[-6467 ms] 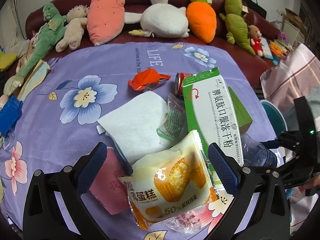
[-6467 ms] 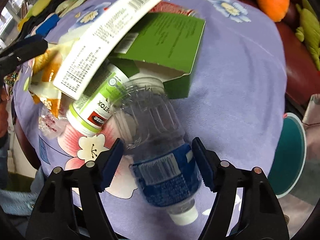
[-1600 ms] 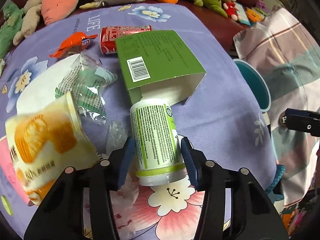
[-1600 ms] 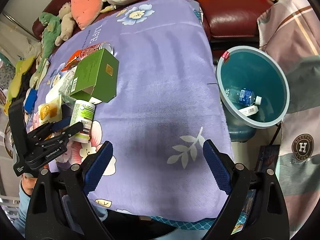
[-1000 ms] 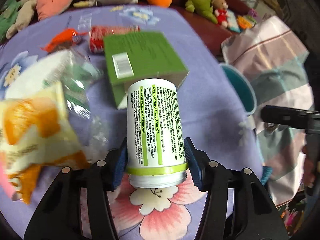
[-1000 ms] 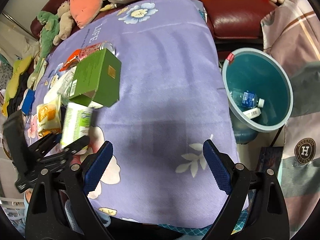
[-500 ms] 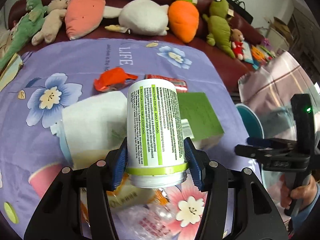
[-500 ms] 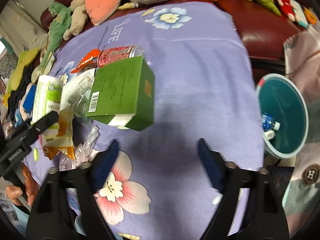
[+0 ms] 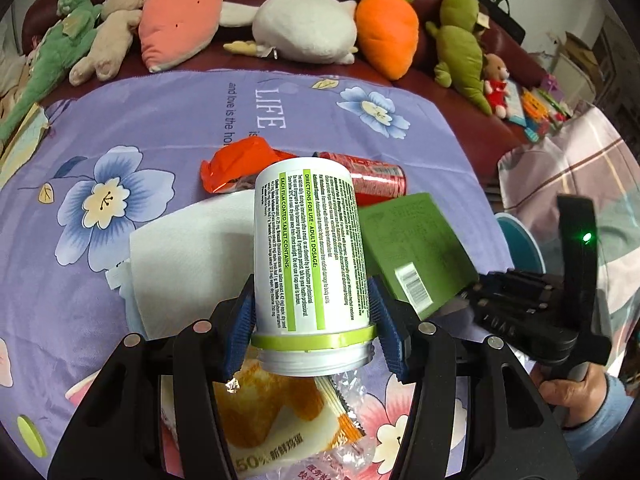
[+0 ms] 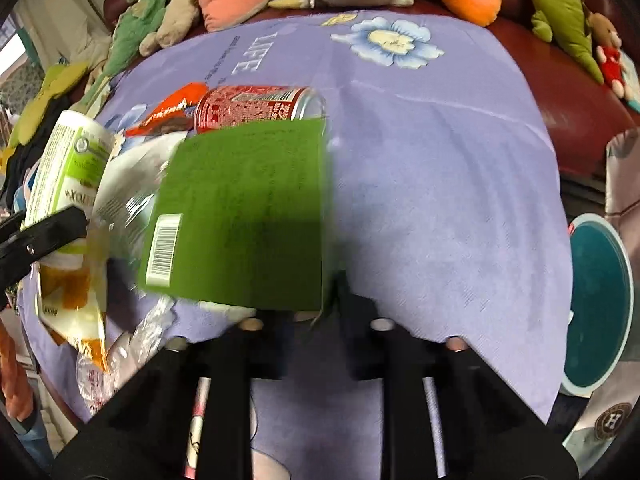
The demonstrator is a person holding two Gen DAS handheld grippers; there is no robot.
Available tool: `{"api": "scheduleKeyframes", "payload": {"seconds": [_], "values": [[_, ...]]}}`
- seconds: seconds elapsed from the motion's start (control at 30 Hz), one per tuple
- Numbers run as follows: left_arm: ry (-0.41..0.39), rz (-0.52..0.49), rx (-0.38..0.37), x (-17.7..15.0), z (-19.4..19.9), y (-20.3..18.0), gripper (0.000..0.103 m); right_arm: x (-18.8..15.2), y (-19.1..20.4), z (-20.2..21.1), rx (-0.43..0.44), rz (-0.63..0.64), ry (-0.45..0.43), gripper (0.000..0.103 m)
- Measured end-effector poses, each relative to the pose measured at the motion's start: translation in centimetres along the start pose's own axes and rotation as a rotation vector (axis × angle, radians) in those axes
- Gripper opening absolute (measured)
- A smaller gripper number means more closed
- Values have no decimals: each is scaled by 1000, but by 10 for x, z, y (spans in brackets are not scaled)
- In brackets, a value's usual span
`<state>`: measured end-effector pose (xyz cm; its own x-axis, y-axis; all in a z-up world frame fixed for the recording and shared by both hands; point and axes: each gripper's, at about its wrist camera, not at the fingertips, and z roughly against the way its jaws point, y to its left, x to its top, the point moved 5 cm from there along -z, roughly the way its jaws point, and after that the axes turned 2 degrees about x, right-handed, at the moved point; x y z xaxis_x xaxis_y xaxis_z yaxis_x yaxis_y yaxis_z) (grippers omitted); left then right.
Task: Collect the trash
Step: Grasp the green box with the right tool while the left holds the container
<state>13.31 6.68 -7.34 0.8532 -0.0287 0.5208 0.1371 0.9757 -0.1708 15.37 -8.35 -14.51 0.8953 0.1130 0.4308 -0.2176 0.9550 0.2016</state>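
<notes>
My left gripper (image 9: 312, 316) is shut on a white supplement bottle (image 9: 308, 248) with green label stripes, held clear of the purple cloth. The same bottle (image 10: 64, 172) shows at the far left of the right wrist view. A flat green box (image 10: 248, 216) lies mid-table, and my right gripper (image 10: 310, 312) has its jaws closing tight onto the box's near edge. From the left wrist view the green box (image 9: 416, 248) has the right gripper (image 9: 472, 300) at its near right corner. A teal bin (image 10: 596, 304) stands beyond the table's right edge.
A red can (image 10: 256, 108), an orange wrapper (image 9: 240, 160), a white napkin (image 9: 192, 256) and a yellow cake wrapper (image 9: 272, 420) lie on the flowered cloth (image 10: 440, 160). Plush toys (image 9: 304, 24) line the dark red sofa behind. A person's hand (image 9: 568, 384) holds the right gripper.
The left gripper has lifted the white bottle off the cloth. The right gripper has swung from the bin side over to the green box, and its wide-open jaws have closed on the box's edge.
</notes>
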Motion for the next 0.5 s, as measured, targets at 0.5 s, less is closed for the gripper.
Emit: {"api": "scheduleKeyframes", "payload": {"seconds": [0.5], "values": [[-11,-150,-54,3,-2,-100,55,-5,-109,107,-94,-78,-142,4]]}}
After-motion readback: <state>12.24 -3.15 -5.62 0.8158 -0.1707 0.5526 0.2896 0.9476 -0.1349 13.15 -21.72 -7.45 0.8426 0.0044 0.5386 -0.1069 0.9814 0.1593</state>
